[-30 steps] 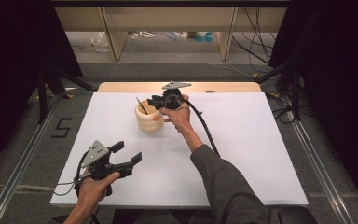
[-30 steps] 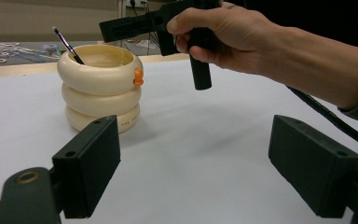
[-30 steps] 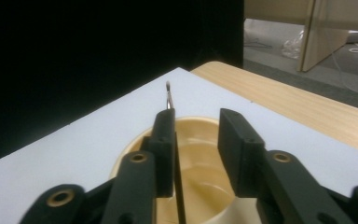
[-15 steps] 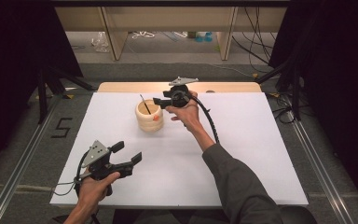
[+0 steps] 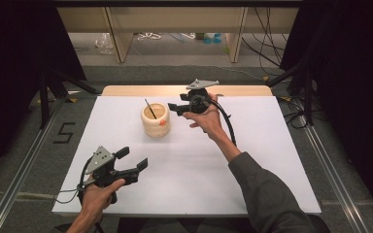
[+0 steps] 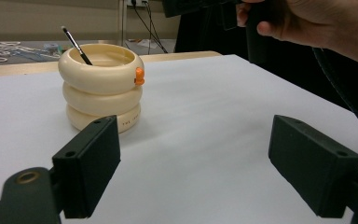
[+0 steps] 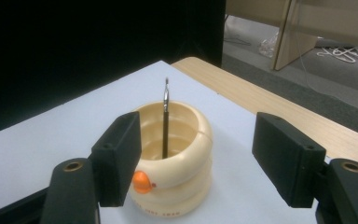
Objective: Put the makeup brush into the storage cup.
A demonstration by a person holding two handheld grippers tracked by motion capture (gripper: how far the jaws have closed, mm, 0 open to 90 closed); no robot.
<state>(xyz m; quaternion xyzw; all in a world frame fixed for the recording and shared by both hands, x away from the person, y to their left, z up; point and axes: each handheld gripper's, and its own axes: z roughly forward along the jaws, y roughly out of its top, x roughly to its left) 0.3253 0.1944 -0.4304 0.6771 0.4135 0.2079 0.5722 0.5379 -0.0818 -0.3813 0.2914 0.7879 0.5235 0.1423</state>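
The brush (image 5: 150, 109) stands in the cream holder (image 5: 156, 120), which sits on the far part of the white counter (image 5: 252, 165). Its long axis is steep; in the high view the tip leans toward the upper left, and the lower end is hidden inside the holder.

The right gripper (image 5: 173, 108) is clearly the nearer one: it hovers just beside the holder, on its right side in the high view, and points toward it. Its jaws have just been opening and now stand wide apart, with nothing between the pads. In the right gripper view the brush (image 7: 165, 119) rises ahead of the jaws, between their lines but farther off and lower, not touching.

The left gripper (image 5: 135, 159) is well apart from the holder, near the front edge. Its jaws are also apart and empty.

I judge the brush is placed, and the right hand is free to withdraw.
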